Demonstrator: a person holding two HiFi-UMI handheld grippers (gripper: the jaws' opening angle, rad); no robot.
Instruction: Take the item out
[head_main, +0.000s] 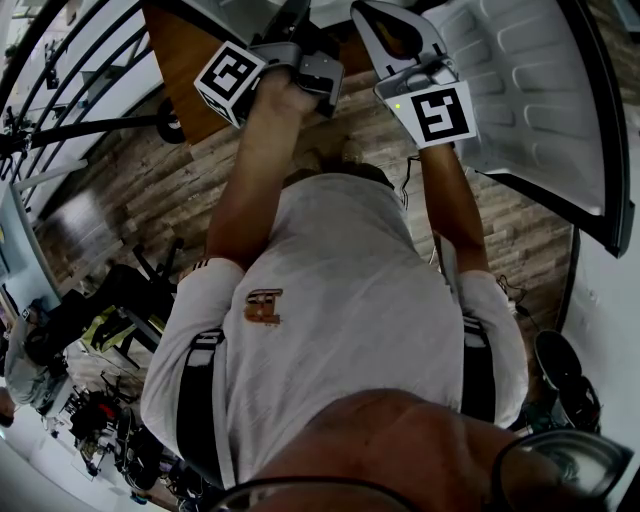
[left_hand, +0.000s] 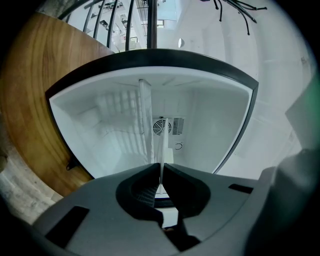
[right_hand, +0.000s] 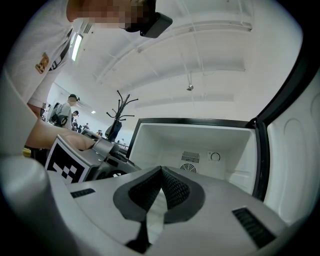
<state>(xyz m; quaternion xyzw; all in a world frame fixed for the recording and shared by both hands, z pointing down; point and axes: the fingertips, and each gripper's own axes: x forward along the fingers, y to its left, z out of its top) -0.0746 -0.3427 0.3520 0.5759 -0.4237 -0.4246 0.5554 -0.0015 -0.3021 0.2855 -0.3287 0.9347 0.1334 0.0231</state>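
My left gripper (left_hand: 161, 169) has its jaws nipped on the near edge of a thin clear shelf panel (left_hand: 163, 142). The panel runs edge-on back into the open white fridge (left_hand: 95, 125), toward the fan grille (left_hand: 159, 127). Over to my right gripper (right_hand: 161, 169): jaws pressed together, nothing between them, facing the fridge.

Smooth glossy plastic fridge (left_hand: 215, 120); wood-plank floor (head_main: 150, 190)

Probably an open-plan office or lab: plank floor (head_main: 150, 190), coat stand (right_hand: 120, 106), people (right_hand: 65, 112) at distant workstations.
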